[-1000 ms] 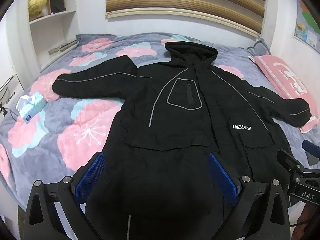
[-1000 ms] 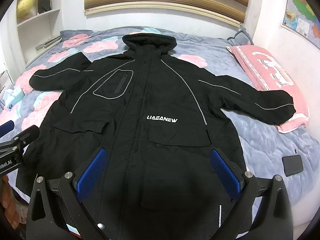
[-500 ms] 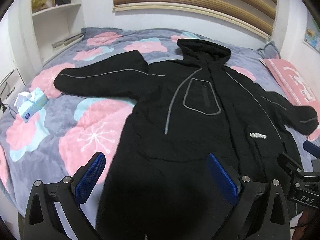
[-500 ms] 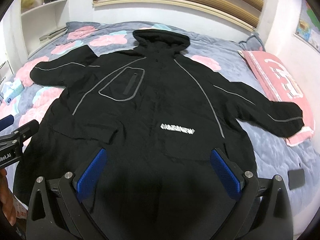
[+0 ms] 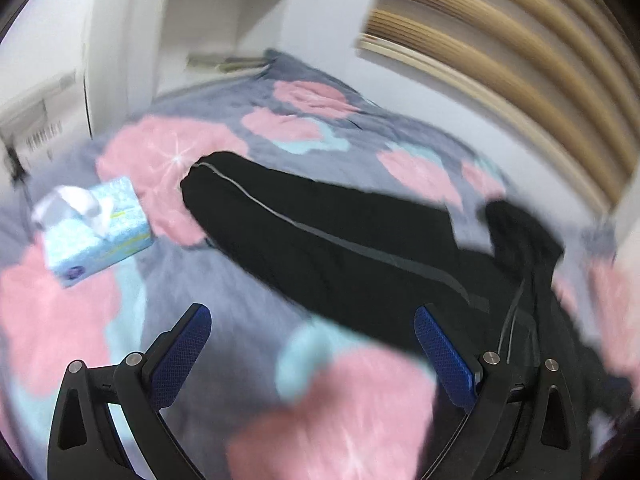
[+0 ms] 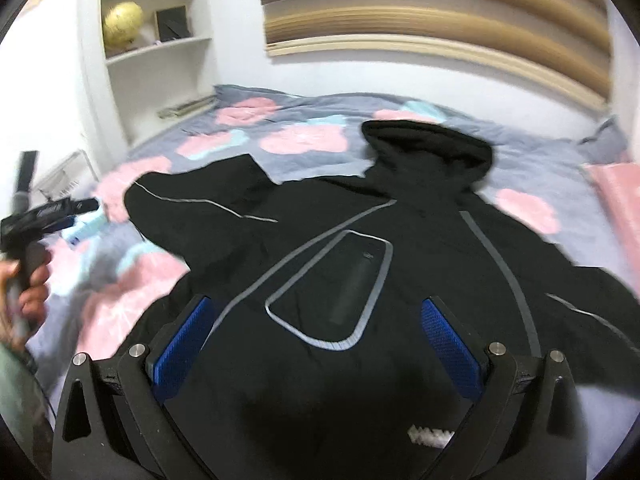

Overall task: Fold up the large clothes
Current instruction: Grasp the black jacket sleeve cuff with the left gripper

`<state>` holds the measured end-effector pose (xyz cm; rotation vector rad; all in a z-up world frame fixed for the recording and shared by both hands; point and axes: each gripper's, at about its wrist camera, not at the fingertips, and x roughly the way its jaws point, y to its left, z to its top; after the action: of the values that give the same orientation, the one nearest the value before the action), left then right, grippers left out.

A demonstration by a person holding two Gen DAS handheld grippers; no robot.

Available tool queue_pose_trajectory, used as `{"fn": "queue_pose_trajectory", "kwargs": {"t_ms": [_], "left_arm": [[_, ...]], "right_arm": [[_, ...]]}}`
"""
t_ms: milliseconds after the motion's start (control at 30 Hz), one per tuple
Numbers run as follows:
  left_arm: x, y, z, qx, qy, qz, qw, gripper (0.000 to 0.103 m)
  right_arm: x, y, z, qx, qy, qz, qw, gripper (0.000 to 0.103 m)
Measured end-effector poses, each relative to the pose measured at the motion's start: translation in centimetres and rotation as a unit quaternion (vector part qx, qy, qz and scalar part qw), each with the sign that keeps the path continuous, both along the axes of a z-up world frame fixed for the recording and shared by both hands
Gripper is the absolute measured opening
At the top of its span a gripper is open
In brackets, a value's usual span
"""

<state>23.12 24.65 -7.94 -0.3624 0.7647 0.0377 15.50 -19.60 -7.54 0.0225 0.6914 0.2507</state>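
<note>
A large black hooded coat with grey piping lies spread face up on the bed. Its left sleeve stretches toward the tissue box, and its hood points at the headboard wall. My left gripper is open and empty, above the bedspread just short of that sleeve. My right gripper is open and empty, above the coat's chest near the outlined pocket. The left gripper also shows at the left edge of the right wrist view, held in a hand.
A blue tissue box sits on the floral bedspread left of the sleeve's cuff. White shelves stand at the bed's left. A pink pillow lies at the right edge.
Both grippers have swung left and moved forward. The left one now faces the left sleeve and tissue box; the right one is over the chest. The coat has not moved.
</note>
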Motion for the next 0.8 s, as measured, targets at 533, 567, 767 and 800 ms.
{"fn": "queue_pose_trajectory", "kwargs": {"t_ms": [533,567,767,800], "left_arm": [[14.6,11.9,-10.6,-0.120,0.042,0.146,0.9812,0.101],[14.9,11.9,-10.8,-0.117,0.038,0.146,0.9816,0.101],[16.2,10.4,-9.8,-0.060,0.034,0.126,0.9896,0.041],[15.7,10.5,-9.3,-0.057,0.025,0.132,0.9893,0.027]], "right_arm": [[4.9,-3.3,-11.2,0.065,0.059,-0.033,0.996,0.103],[4.9,-3.4,-11.4,0.065,0.061,-0.034,0.995,0.103],[5.3,-2.9,-11.9,0.055,0.067,-0.032,0.996,0.103],[5.3,-2.8,-11.9,0.055,0.068,-0.032,0.996,0.103]]}}
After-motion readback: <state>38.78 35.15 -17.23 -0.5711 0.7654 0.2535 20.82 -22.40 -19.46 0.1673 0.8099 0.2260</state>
